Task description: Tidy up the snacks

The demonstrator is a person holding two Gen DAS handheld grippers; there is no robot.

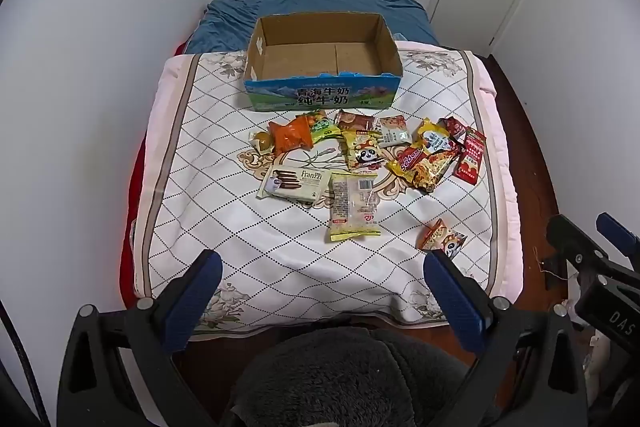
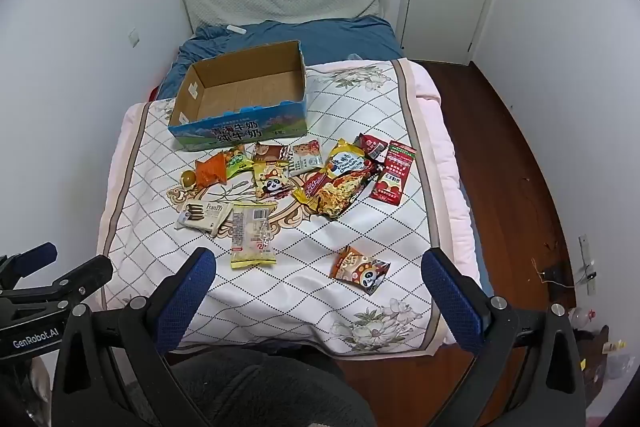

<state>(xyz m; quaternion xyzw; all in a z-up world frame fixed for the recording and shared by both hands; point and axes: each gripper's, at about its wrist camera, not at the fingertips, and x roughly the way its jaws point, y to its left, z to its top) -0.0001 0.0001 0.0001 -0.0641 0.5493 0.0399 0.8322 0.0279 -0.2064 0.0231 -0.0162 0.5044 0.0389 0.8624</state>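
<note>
A bed [image 1: 224, 131] with a quilted floral cover carries an open cardboard box [image 1: 322, 61] at its far middle, nothing inside it. Snack packets [image 1: 376, 151] lie scattered on the cover just in front of the box, one small packet [image 2: 360, 269] apart nearer the foot. The left gripper [image 1: 320, 303] and right gripper [image 2: 320, 301] hover over the bed's foot, fingers spread wide, holding nothing.

White quilt [image 1: 280, 259] with a dark dotted diamond grid, beige flowers, pink border; blue sheet [image 1: 320, 11] at twelve o'clock. Brown cardboard box [image 1: 256, 47] – blue-green printed front. Orange packet [image 1: 290, 135] at ten o'clock, red sachet [image 1: 470, 157] at two – blue gripper pads [image 1: 192, 303]
</note>
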